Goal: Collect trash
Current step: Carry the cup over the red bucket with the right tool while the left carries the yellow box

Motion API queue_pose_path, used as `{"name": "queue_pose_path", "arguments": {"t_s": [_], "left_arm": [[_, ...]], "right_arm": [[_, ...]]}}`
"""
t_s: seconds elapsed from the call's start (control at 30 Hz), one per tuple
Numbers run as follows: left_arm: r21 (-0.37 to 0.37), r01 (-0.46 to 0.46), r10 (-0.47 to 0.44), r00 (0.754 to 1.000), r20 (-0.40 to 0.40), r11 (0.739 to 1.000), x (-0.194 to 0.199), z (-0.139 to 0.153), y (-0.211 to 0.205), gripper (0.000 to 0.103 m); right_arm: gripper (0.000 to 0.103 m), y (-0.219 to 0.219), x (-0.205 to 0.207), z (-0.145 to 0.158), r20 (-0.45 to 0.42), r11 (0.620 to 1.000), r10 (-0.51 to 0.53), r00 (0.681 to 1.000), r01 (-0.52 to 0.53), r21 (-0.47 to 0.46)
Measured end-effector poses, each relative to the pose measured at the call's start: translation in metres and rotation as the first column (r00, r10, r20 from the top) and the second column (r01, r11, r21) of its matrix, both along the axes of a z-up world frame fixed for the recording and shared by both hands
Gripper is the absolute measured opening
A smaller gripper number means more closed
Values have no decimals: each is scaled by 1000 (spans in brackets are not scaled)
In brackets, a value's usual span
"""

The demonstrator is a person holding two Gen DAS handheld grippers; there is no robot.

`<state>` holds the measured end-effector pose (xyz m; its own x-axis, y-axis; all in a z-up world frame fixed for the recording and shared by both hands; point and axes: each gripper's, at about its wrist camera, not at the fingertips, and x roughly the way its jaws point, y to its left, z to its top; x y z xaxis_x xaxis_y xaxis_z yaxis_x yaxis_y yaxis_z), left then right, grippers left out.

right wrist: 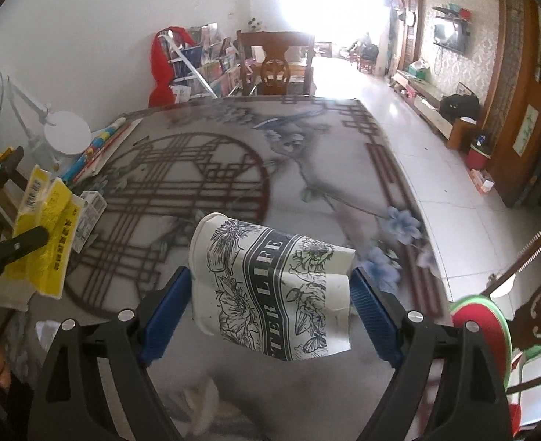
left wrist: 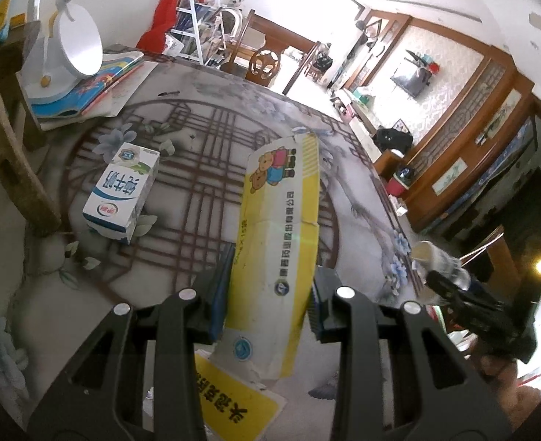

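My left gripper (left wrist: pixel 270 294) is shut on a flattened yellow and white carton (left wrist: pixel 281 228) with a bear picture, held above the patterned table (left wrist: pixel 204 139). The carton also shows in the right wrist view (right wrist: pixel 46 220) at the far left. My right gripper (right wrist: pixel 270 301) is shut on a crushed paper cup (right wrist: pixel 270 286) with a black flower print, held above the table (right wrist: pixel 233 154). The cup also shows in the left wrist view (left wrist: pixel 435 257) at the right. A blue and white milk carton (left wrist: pixel 121 193) lies on the table to the left.
A white desk lamp (left wrist: pixel 75 44) stands on a stack of colourful books (left wrist: pixel 97 84) at the table's far left. A wooden chair (right wrist: pixel 276 66) stands at the far end. Crumpled white paper (right wrist: pixel 204 404) lies below the right gripper. A red and green round object (right wrist: pixel 479 327) is at the right.
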<state>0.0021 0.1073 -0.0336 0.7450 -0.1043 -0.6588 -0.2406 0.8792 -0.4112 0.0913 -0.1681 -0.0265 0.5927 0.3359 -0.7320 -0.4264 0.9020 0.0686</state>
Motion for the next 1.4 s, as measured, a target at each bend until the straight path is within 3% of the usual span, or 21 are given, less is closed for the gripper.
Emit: {"name": "queue_pose_path", "arguments": {"t_s": [0.2, 0.33, 0.43, 0.63, 0.87, 1.13, 1.4], "left_arm": [[18, 28, -28, 1000, -14, 999, 3, -5, -9, 33], [28, 34, -33, 999, -32, 999, 4, -11, -12, 33], [59, 35, -34, 999, -23, 998, 4, -10, -17, 33], [159, 38, -38, 999, -8, 987, 4, -10, -36, 33], [278, 18, -21, 1000, 9, 960, -3, -4, -53, 33], [275, 136, -142, 990, 3, 952, -7, -7, -115, 33], [220, 288, -295, 955, -3, 932, 7, -3, -186, 33]], "right_arm": [[83, -39, -16, -1, 48, 994, -93, 994, 91, 54], [83, -57, -14, -9, -17, 984, -142, 990, 143, 110], [83, -66, -19, -8, -5, 981, -163, 987, 162, 106], [83, -83, -26, -5, 33, 981, -175, 984, 172, 86], [83, -121, -33, 1, 47, 967, -224, 973, 216, 138], [83, -174, -45, -1, 31, 946, -289, 957, 281, 161], [83, -219, -48, -6, -29, 904, -360, 933, 356, 237]]}}
